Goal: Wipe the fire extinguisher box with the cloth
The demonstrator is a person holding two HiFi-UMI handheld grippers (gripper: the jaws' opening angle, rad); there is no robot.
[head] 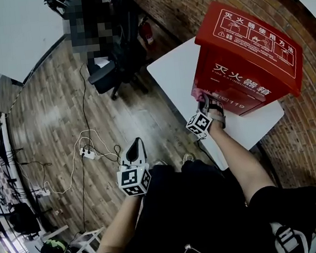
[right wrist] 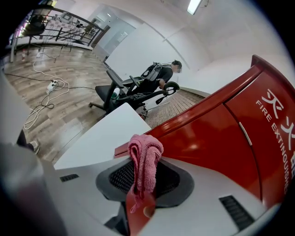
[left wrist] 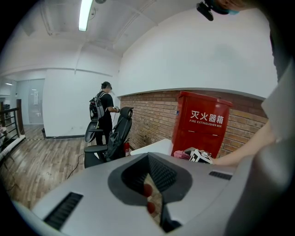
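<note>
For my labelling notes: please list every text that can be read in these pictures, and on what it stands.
"灭火器箱": front of the fire extinguisher box.
"FIRE EXTINGUISHER BOX": just below it, same front.
"灭火器使用方法": on its lid.
Smaller print on lid and front: too small to read.

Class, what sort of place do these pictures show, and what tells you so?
Probably an office workspace: swivel chairs, a white table by a brick wall, and a power strip lying on the wooden floor.
</note>
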